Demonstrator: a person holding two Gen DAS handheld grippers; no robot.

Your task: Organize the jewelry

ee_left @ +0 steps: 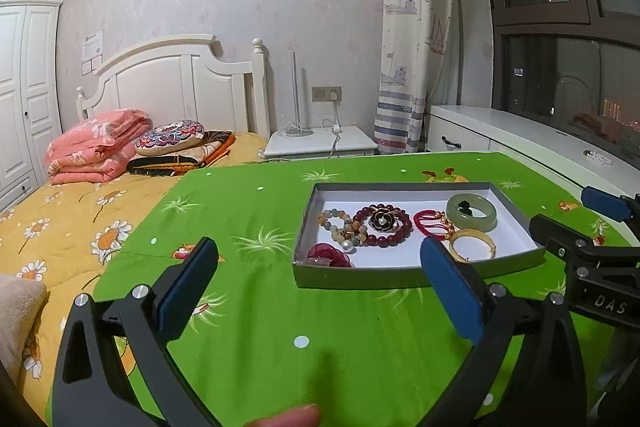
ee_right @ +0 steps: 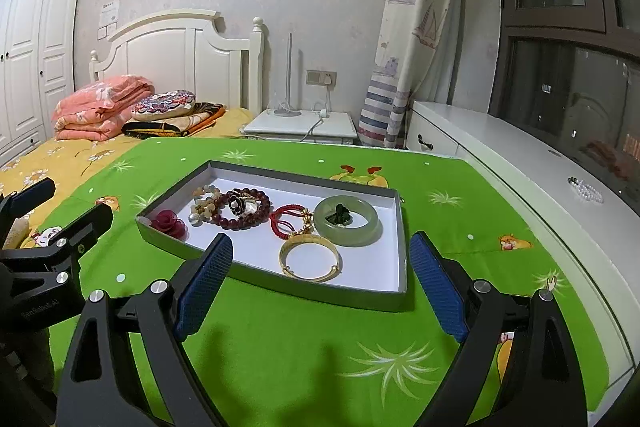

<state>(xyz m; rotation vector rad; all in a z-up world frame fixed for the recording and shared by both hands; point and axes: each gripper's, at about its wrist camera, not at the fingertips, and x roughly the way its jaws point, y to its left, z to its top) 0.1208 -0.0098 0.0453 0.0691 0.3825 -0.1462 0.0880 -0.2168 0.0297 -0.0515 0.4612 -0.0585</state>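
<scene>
Both tongs — left gripper (ee_left: 318, 269) and right gripper (ee_right: 322, 265) — stand wide open above the green cloth (ee_right: 304, 339), gripping nothing. The grey tray (ee_right: 394, 297) lies on the cloth just ahead, holding a jade bangle (ee_right: 347, 221), gold bangle (ee_right: 310, 259), red cord (ee_right: 286, 221), bead bracelets (ee_right: 240, 213) and a red flower (ee_right: 170, 221) — all inside it.

A home bedroom: a white wooden bed (ee_left: 182, 83) with folded pink quilt (ee_left: 96, 147) stands far left, a white panelled wardrobe (ee_left: 22, 87) beside it, a white nightstand (ee_right: 302, 127) and sailboat-print curtain (ee_right: 416, 27) by the dark window (ee_right: 568, 27).
</scene>
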